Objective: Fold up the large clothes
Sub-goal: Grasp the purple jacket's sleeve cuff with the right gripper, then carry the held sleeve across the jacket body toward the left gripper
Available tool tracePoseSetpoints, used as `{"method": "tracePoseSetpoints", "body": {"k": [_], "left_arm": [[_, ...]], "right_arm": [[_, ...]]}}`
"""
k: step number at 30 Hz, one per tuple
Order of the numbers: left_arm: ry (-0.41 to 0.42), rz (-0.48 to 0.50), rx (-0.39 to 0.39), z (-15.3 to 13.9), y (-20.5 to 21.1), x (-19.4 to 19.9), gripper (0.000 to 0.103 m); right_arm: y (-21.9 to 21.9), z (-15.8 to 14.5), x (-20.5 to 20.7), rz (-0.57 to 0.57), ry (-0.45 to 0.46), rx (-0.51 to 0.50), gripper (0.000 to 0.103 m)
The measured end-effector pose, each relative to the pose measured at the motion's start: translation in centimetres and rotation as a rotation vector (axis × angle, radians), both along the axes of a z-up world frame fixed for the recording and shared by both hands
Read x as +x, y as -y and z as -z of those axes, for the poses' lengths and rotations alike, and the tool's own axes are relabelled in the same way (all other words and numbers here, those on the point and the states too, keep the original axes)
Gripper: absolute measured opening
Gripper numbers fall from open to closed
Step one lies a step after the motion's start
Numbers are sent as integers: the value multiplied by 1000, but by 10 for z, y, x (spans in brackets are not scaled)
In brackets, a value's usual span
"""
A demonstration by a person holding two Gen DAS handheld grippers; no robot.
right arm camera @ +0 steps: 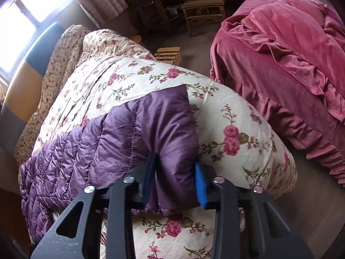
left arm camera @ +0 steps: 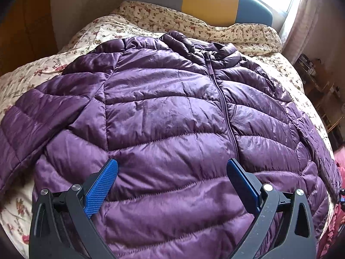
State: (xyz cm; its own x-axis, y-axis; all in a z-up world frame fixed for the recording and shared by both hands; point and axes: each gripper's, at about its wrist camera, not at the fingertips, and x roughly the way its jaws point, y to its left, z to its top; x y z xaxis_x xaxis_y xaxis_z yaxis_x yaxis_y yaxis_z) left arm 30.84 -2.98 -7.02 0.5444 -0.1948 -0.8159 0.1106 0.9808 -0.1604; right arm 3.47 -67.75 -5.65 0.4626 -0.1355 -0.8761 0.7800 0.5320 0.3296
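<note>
A bed fills both views, covered by a cream floral quilt [left arm camera: 19, 79] of smooth cotton printed with pink roses, its surface softly mounded and creased. Behind it stands a padded headboard [left arm camera: 207, 0] in flat blocks of grey, yellow and blue, with a bright window above. Across the floor, well apart from the bed, a plush pink velvet bedspread [right arm camera: 291, 49] with a ruffled skirt drapes over a second bed, and a cane chair [right arm camera: 202, 4] stands beyond it. On the quilt lies the purple puffer jacket [left arm camera: 168, 112], front up and zipped, its glossy nylon quilted into puffy curved channels, the collar towards the headboard and the sleeves spread sideways. The left gripper [left arm camera: 172, 185] hovers over the jacket's lower front, its blue textured pads held wide apart with nothing pinched between them. The right gripper [right arm camera: 175, 179] is clamped on the cuff end of the jacket sleeve [right arm camera: 151, 129], the fabric bunched into a rounded fold between its blue pads.
</note>
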Motion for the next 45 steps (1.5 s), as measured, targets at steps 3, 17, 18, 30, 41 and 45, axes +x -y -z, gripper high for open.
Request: {"method": "tracePoseSetpoints", "body": {"k": [3,17,18,30,41,45], "left_arm": [[-9,-3,-12,2,-2,5,100],[-9,28,-32,4,-3,20,96],[-12,32,-35,4,-3,22,95],[-3,61,14,4,-2,34,79],[-1,76,-5,9,-6,38,79],[2,77,-13,9,-8,37,79]], "right_arm": [[-3,1,7,-12,1,3,16],[-22,-18,38,-42,74,-3,12],[-25,-21,42,-47,85,-3,12],[-89,-47,127,-203,169,-18,11],[-160,-55,192,-363,179,-44,11],[-177,-51,200,-399,166,-52,11]]}}
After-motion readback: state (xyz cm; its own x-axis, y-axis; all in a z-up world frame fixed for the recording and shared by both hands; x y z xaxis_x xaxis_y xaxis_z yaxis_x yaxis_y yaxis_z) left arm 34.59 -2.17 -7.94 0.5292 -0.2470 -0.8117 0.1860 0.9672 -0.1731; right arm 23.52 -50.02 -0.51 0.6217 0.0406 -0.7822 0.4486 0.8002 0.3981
